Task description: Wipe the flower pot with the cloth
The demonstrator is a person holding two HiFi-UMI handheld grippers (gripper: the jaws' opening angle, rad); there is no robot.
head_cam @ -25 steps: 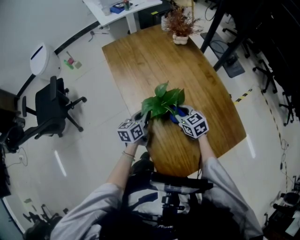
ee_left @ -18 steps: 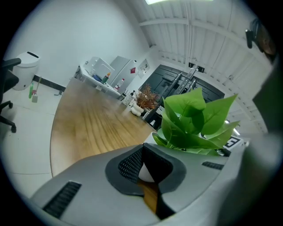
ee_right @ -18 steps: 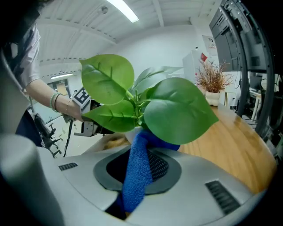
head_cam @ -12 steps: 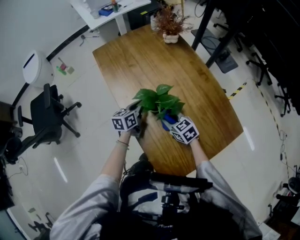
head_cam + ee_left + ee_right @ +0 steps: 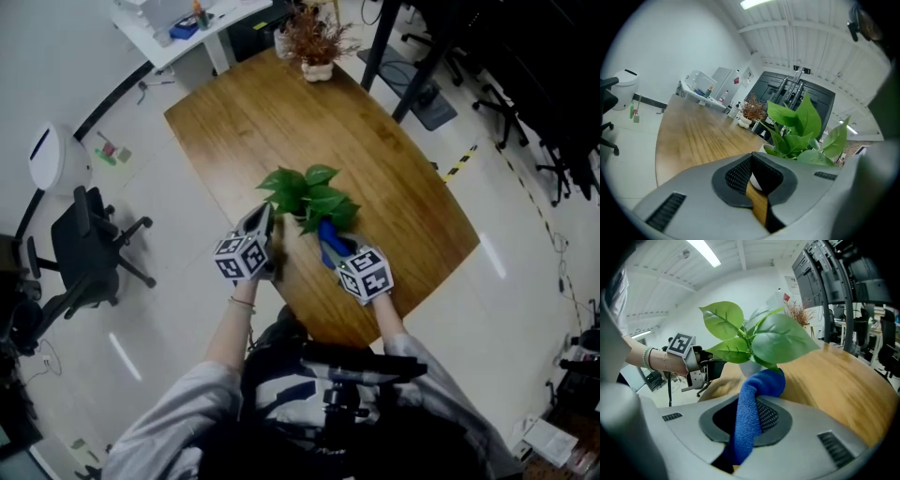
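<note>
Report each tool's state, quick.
Left tool: slightly open, holding nothing.
Right tool: closed on the blue cloth.

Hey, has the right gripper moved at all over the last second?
Yes. Measured against the potted plant, the right gripper has pulled back toward the near edge of the table, exposing more of the blue cloth it holds.
</note>
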